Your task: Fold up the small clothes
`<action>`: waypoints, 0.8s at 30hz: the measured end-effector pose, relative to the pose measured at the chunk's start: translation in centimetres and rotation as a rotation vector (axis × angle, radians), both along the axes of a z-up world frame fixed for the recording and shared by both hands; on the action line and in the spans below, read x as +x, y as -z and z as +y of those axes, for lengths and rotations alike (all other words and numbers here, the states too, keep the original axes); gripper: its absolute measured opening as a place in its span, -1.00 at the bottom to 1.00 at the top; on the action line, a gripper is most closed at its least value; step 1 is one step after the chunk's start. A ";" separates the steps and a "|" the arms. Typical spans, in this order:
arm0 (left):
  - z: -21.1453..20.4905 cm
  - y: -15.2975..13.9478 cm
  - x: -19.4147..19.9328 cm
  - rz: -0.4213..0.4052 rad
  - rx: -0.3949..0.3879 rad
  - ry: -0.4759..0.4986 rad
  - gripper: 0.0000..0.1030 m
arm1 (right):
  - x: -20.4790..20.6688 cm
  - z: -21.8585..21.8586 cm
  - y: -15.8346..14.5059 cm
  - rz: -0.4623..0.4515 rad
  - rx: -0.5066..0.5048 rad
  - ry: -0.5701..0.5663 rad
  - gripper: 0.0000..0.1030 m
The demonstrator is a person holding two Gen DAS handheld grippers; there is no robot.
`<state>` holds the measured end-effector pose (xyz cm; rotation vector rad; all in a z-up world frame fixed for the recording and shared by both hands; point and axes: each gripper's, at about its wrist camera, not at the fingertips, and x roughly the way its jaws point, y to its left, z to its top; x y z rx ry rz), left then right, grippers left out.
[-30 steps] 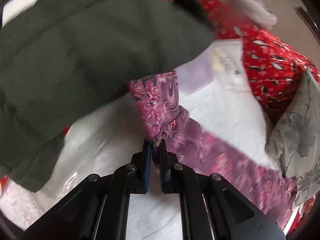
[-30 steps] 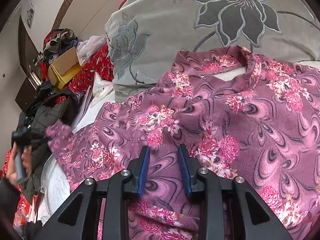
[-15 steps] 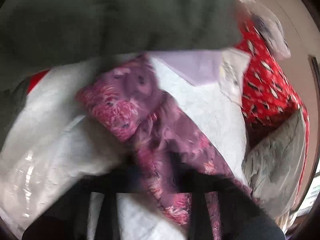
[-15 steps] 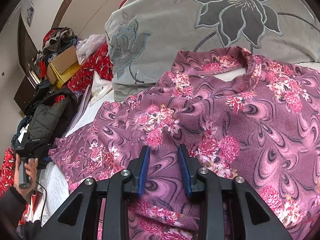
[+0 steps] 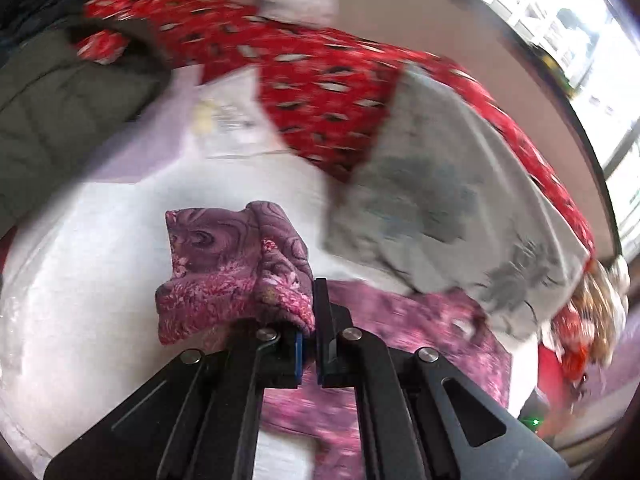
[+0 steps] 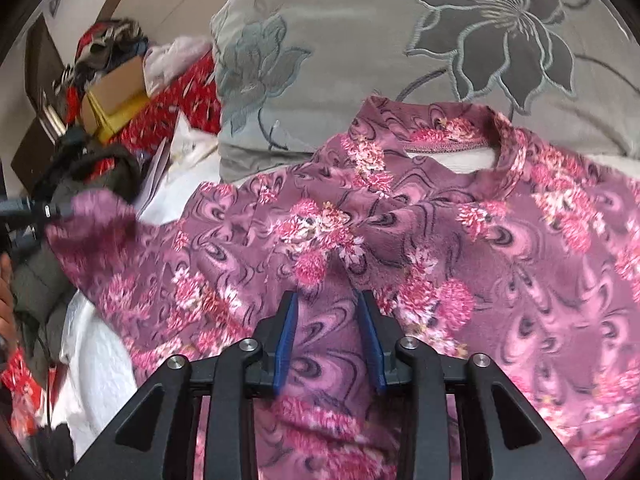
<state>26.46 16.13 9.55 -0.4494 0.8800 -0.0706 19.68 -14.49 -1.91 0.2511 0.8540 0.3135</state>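
Observation:
A purple-pink floral top [image 6: 460, 240] lies spread on the white bed cover, its collar toward the grey pillow. My left gripper [image 5: 310, 320] is shut on the cuff of the top's sleeve [image 5: 236, 268] and holds it bunched and lifted above the bed. The lifted sleeve also shows at the left of the right wrist view [image 6: 96, 232]. My right gripper [image 6: 326, 320] is open, its fingers [image 6: 286, 336] resting low over the chest of the top with cloth between them.
A grey flower-embroidered pillow [image 6: 400, 40] lies behind the collar; it also shows in the left wrist view [image 5: 440, 208]. A red patterned quilt [image 5: 328, 92], a dark green jacket [image 5: 60, 112], papers [image 5: 224, 128] and a cardboard box [image 6: 116, 84] crowd the far side of the bed.
My left gripper has swung the held sleeve cuff up and across toward the body of the top; its view turned from the green jacket to the pillow. The right gripper has stayed still.

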 end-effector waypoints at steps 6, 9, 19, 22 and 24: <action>-7.0 -0.9 0.0 0.025 0.000 0.082 -0.96 | -1.9 -4.7 -1.0 0.016 -0.206 0.080 0.20; -10.9 -1.1 -0.5 0.027 0.006 0.124 -0.96 | -2.9 -7.7 -0.1 0.055 -0.330 0.122 0.21; -23.7 1.8 -0.7 0.098 0.056 0.256 -0.96 | -7.2 -13.4 3.3 -0.007 -0.315 0.192 0.90; -27.2 4.0 -0.9 0.149 0.075 0.298 -0.96 | -7.2 -13.3 3.4 -0.008 -0.324 0.191 0.95; -29.2 5.9 -1.1 0.188 0.095 0.326 -0.96 | -7.2 -13.4 3.5 -0.010 -0.323 0.191 0.98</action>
